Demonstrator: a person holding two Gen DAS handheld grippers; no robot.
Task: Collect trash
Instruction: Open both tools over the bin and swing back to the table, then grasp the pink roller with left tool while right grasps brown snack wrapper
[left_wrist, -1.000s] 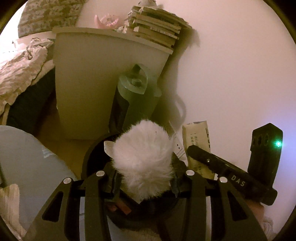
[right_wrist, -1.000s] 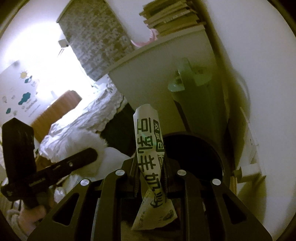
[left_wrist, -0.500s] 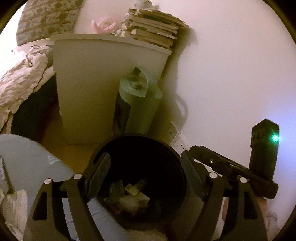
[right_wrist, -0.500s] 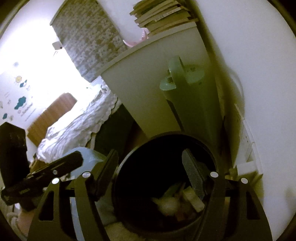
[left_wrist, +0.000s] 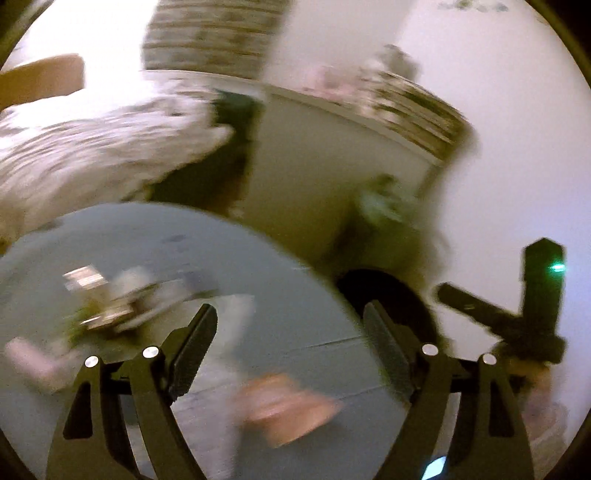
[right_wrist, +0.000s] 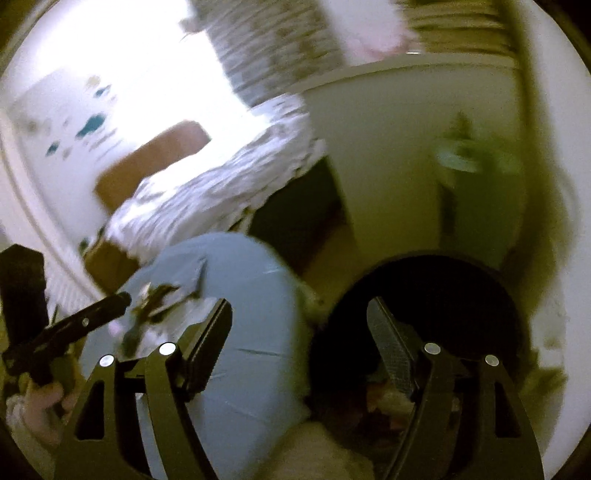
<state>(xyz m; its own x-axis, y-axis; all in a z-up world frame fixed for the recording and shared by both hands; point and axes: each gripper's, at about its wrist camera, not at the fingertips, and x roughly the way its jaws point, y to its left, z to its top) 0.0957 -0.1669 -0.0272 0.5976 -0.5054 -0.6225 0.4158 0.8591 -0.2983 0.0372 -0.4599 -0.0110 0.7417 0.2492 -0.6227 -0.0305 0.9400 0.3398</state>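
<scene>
Both views are motion-blurred. My left gripper (left_wrist: 290, 317) is open and empty above a round blue table (left_wrist: 303, 295). Blurred scraps of trash (left_wrist: 110, 299) lie on the table to its left, and a pinkish item (left_wrist: 288, 406) lies between the fingers lower down. The black bin (left_wrist: 384, 291) is at the table's right edge. My right gripper (right_wrist: 299, 317) is open and empty, its right finger over the black bin (right_wrist: 436, 295), which holds trash (right_wrist: 384, 398). The trash pile on the table shows in the right wrist view (right_wrist: 155, 306). The left gripper (right_wrist: 66, 325) shows there at the left.
A white cabinet (left_wrist: 314, 158) with stacked books (left_wrist: 417, 107) stands behind the bin by the wall. A green appliance (right_wrist: 476, 184) stands beside the bin. A bed with ruffled bedding (left_wrist: 92, 147) is at the left.
One second ago the left gripper held a white fluffy ball and the right a printed wrapper; both opened over the bin and dropped them. Both have since swung left toward the blue table.
</scene>
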